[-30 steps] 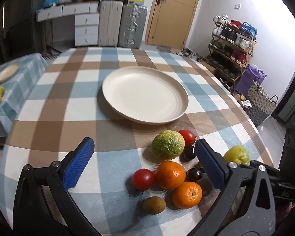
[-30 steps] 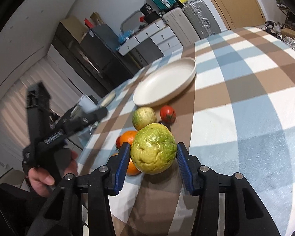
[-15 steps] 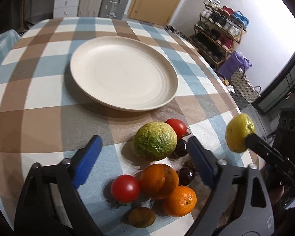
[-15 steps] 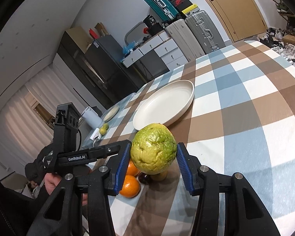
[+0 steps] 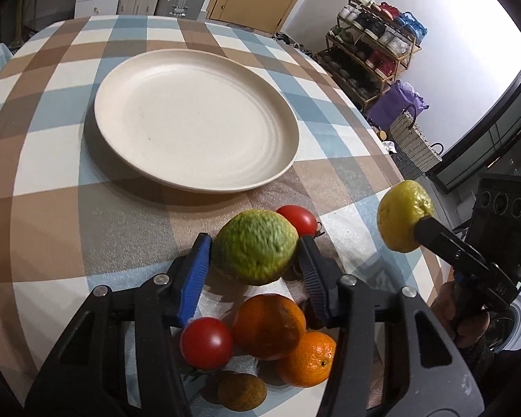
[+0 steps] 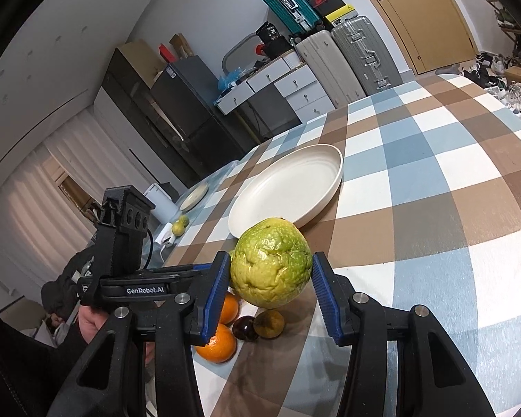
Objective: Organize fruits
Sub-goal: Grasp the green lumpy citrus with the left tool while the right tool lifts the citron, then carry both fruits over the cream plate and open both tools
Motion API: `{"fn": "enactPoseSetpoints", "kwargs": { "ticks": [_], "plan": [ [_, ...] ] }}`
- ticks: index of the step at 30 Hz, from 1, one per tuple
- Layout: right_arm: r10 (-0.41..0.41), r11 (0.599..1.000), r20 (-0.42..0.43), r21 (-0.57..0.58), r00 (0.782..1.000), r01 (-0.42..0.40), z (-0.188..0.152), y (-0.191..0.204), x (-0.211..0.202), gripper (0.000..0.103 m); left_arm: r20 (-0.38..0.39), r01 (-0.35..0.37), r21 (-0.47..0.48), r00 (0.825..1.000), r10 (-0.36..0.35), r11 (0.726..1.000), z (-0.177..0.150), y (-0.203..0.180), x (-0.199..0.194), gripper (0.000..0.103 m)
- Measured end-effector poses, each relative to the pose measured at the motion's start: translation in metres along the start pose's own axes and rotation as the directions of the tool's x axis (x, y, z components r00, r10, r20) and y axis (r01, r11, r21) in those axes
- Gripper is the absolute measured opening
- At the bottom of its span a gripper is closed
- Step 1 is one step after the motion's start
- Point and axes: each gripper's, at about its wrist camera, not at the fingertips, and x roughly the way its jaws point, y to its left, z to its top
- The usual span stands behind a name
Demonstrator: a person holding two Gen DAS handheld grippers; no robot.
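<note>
Two grippers: each has a green fruit between its blue pads.
Table (image 5: pixel 45 180): checked cloth in brown, blue and white, carrying the plate and the fruit cluster.
Plate (image 5: pixel 196 120): cream, round, at the middle of the table, just beyond the fruit cluster.
Left gripper (image 5: pixel 255 252): jaws closed in around the bumpy green fruit (image 5: pixel 255 246); both pads seem to touch its sides, though blur makes the contact hard to confirm.
Bumpy green fruit, place: near edge of the table, at the far side of the cluster, close to the plate's near rim.
Bumpy green fruit, axis: nearly round, no clear long axis or pointing end.
Right gripper (image 6: pixel 271 278): clamped on the yellow-green fruit (image 6: pixel 272 262), held up in the air above the cluster.
Yellow-green fruit, axis: slightly taller than wide, its narrower knobbed end pointing up.
Oranges: one (image 5: pixel 269 326) just behind the left gripper's tips, another (image 5: pixel 307 358) nearer and to its right, touching it.
Tomatoes: one (image 5: pixel 206 342) at the near left of the cluster, one (image 5: pixel 298 219) at the far right behind the bumpy fruit.
Brown fruit (image 5: pixel 241 396): small, nearest of all.
Dark plum (image 6: pixel 245 327): small, beneath the lifted fruit.
</note>
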Motion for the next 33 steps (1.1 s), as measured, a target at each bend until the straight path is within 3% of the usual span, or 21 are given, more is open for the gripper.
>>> {"fn": "enactPoseSetpoints", "kwargs": {
  "ticks": [20,28,33],
  "plan": [
    [-0.017,1.0,-0.01,0.021,1.0,0.018,0.001,-0.004,0.005,0.049,-0.001,0.02,-0.027,1.0,-0.02,0.999,0.001,0.006,0.01,0.047],
    [-0.012,1.0,-0.014,0.014,1.0,0.012,0.006,-0.003,0.006,0.049,0.014,0.044,-0.024,0.999,-0.044,0.999,0.006,0.001,-0.01,0.047],
    [0.004,1.0,0.005,-0.023,1.0,-0.004,0.033,0.004,0.008,0.049,0.055,0.055,-0.012,0.997,-0.054,0.998,0.034,0.002,-0.037,0.047]
  ]
}}
